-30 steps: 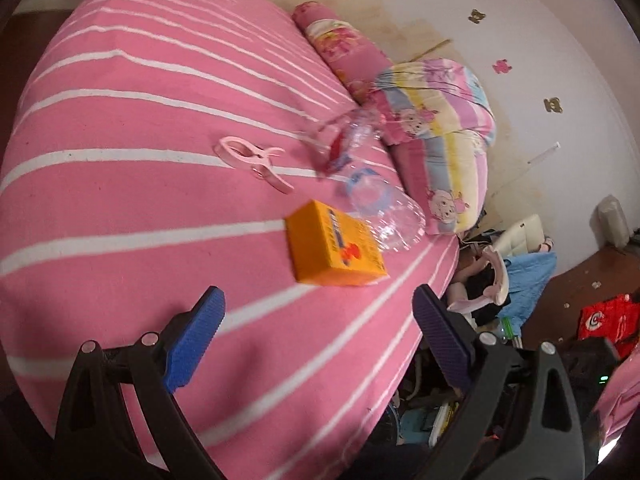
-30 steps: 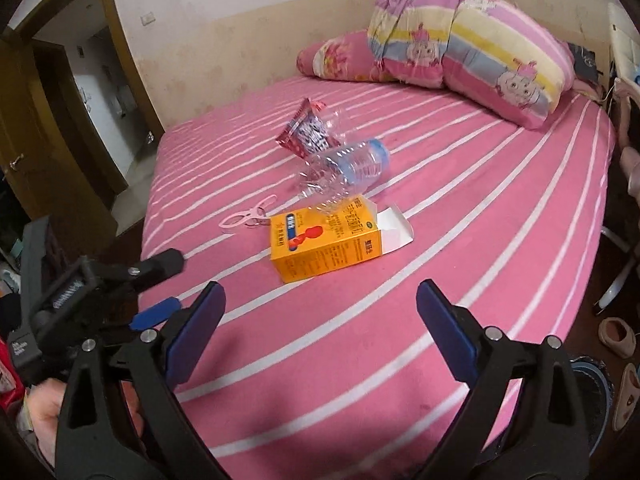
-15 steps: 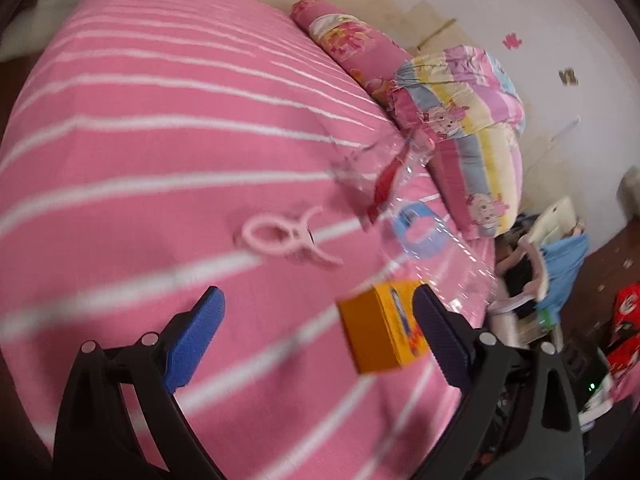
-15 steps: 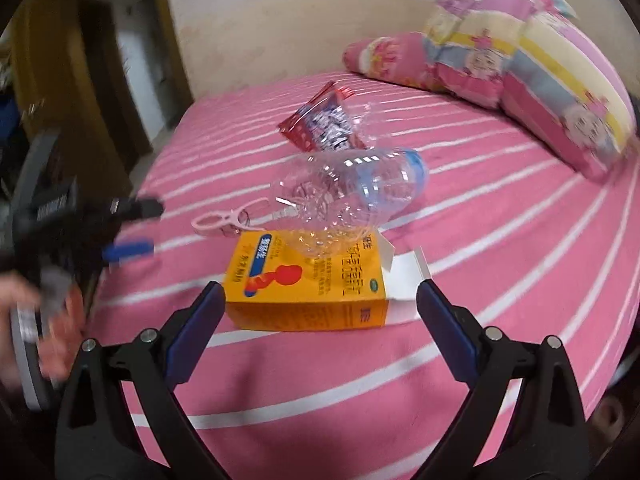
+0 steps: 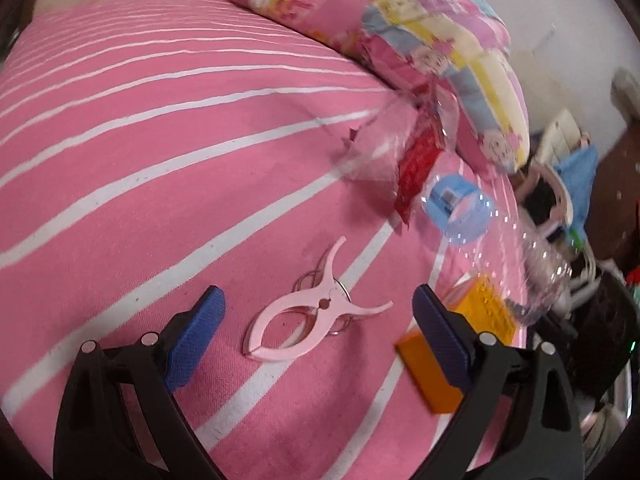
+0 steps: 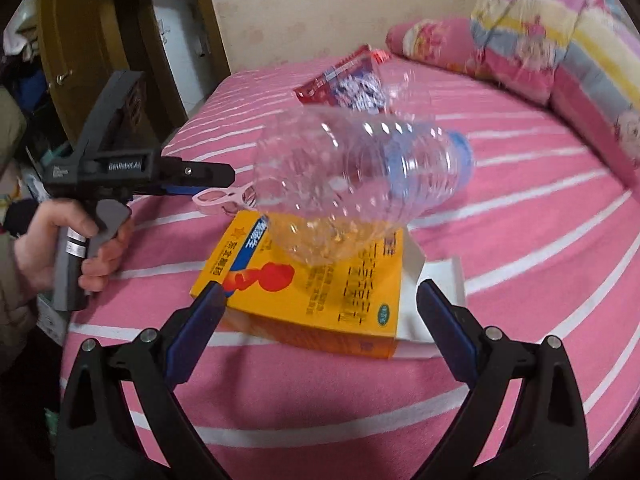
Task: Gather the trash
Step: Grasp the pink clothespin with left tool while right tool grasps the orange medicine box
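Observation:
On the pink striped bed lie an orange carton (image 6: pixel 312 288), an empty clear plastic bottle (image 6: pixel 360 184) with a blue label, a red snack wrapper (image 6: pixel 344 84) and a pink plastic clip (image 5: pixel 312 316). My right gripper (image 6: pixel 320 312) is open, its fingers on either side of the carton's near end. My left gripper (image 5: pixel 316 328) is open and straddles the pink clip; it shows in the right wrist view (image 6: pixel 200 176) at the left. The carton (image 5: pixel 452 356), bottle (image 5: pixel 480 232) and wrapper (image 5: pixel 420 160) lie to its right.
Pillows and a folded striped quilt (image 6: pixel 560 40) lie at the bed's head. A wooden door (image 6: pixel 80 40) stands left of the bed. Clutter and a chair (image 5: pixel 560 184) sit on the floor past the bed's far edge.
Both grippers have moved in closer over the bed. The left one went from facing the carton to the pink clip. The right one has closed in on the carton and bottle.

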